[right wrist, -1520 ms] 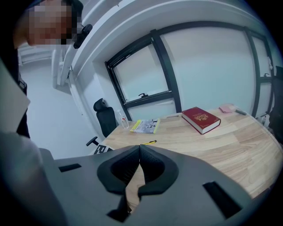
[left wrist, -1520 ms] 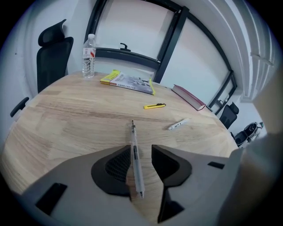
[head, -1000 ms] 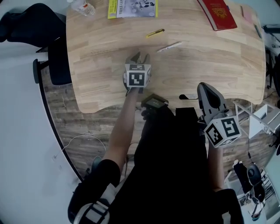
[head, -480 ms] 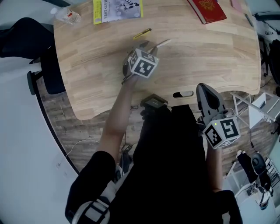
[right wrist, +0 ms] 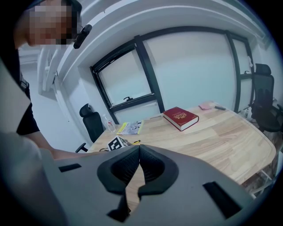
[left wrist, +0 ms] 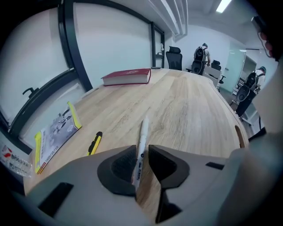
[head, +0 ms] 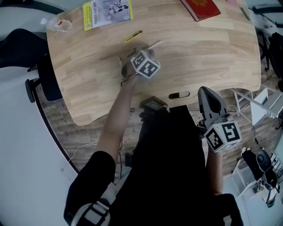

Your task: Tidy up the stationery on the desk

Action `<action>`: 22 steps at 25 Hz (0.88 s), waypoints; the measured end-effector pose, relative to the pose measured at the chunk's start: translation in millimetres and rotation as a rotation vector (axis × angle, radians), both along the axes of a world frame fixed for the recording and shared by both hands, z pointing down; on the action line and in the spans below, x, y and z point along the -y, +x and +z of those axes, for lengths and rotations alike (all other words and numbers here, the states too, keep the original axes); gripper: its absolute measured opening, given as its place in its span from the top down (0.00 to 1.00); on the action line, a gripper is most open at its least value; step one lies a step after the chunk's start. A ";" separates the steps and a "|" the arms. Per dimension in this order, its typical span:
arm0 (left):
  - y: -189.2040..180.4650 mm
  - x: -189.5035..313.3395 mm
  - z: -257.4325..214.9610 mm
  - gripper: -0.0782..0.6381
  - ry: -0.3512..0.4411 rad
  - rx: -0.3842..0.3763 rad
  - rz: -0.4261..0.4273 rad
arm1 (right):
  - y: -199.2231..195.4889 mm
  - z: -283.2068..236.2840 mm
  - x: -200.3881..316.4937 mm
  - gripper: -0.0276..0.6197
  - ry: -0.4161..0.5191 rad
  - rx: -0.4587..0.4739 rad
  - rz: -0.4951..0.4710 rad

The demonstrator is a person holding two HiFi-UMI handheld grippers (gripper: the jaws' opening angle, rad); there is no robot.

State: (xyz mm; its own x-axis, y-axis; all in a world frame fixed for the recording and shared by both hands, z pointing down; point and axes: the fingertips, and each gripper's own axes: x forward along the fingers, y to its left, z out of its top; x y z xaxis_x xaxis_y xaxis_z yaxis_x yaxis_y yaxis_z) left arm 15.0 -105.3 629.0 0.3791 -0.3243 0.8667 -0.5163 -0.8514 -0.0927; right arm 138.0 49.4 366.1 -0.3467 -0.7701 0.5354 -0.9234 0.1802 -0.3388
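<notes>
A white pen (head: pixel 154 44) lies on the wooden desk (head: pixel 203 53), its near end between the jaws of my left gripper (head: pixel 138 52). In the left gripper view the pen (left wrist: pixel 142 132) runs forward out of my left gripper (left wrist: pixel 142 152). It leans by the left pad, with a narrow gap on the right, so the jaws are slightly open. A yellow-and-black cutter (head: pixel 132 36) lies just left of the pen. My right gripper (head: pixel 208 93) hangs off the desk's front edge near my body, shut and empty (right wrist: pixel 139 154).
A red book (head: pixel 200 8) lies at the far right and a yellow-edged booklet (head: pixel 107 13) at the far left. A plastic bottle (head: pixel 56 24) stands by the left corner. A dark oval cutout (head: pixel 178 95) marks the front edge. A black chair (head: pixel 40 84) stands left of the desk.
My left gripper has reached forward across the desk to the white pen, and its jaws now straddle the pen's near end. The right gripper has stayed where it was.
</notes>
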 end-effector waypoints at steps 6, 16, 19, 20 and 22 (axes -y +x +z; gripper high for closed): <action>4.3 -6.2 1.6 0.80 -0.044 -0.006 -0.015 | 9.3 0.2 -0.8 0.93 0.003 0.012 0.002; -3.9 -6.6 -31.3 0.80 -0.021 -0.068 -0.218 | 12.6 -0.9 7.1 0.93 0.016 0.046 -0.077; -20.1 -8.0 -49.0 0.80 -0.044 -0.138 -0.407 | 5.1 -2.9 15.1 0.93 0.022 0.061 -0.134; -28.3 -9.0 -53.8 0.80 -0.049 -0.161 -0.479 | 2.0 -3.6 17.2 0.93 0.023 0.065 -0.156; -46.9 -12.7 -59.9 0.80 -0.044 -0.182 -0.609 | -3.4 -4.4 21.3 0.93 0.025 0.073 -0.203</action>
